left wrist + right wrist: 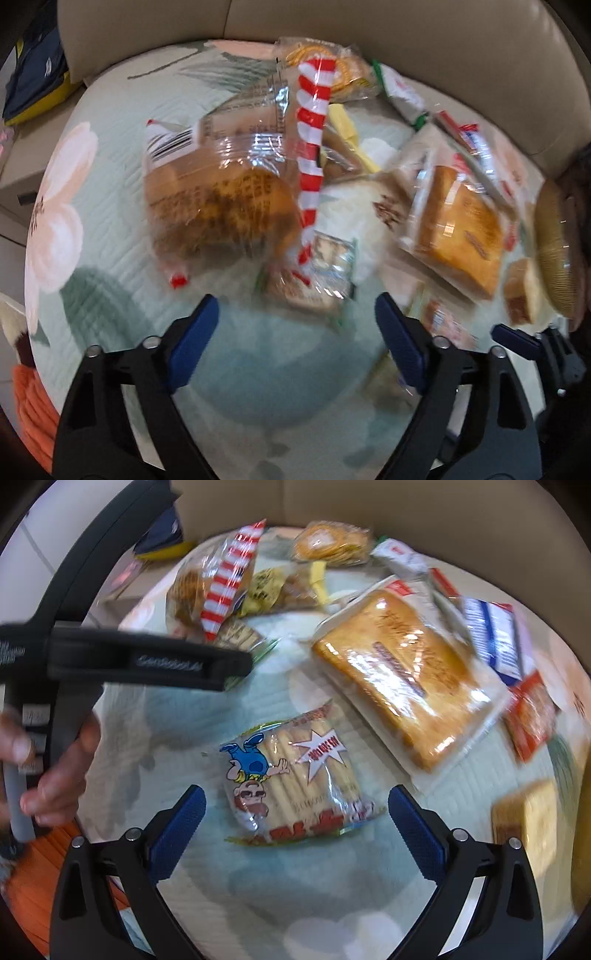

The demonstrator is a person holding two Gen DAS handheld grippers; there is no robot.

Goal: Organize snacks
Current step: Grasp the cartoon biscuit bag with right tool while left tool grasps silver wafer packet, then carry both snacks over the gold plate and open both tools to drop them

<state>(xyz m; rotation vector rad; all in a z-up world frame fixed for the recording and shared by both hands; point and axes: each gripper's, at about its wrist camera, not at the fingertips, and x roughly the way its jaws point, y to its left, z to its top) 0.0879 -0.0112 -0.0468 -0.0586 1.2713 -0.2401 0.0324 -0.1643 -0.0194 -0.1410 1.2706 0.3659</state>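
Note:
Packaged snacks lie scattered on a floral quilted cloth [92, 258]. In the left wrist view, a bread bag with a red-white striped edge [221, 199] lies ahead of my open left gripper [295, 332], with a small clear packet [314, 273] just beyond its fingertips. In the right wrist view, a biscuit-stick pack with a cartoon print [295, 775] lies between and just ahead of the blue pads of my open right gripper [297, 819]. A toast bag [406, 686] lies right of it. The striped bread bag [210, 587] is far left.
A beige sofa back [369, 22] curves behind the cloth. Round crackers [332, 542], blue [495, 635] and red [532, 716] packets and a cake slice [528, 819] ring the right side. A hand [55, 771] holds the other gripper's handle at left. Something orange [33, 406] sits lower left.

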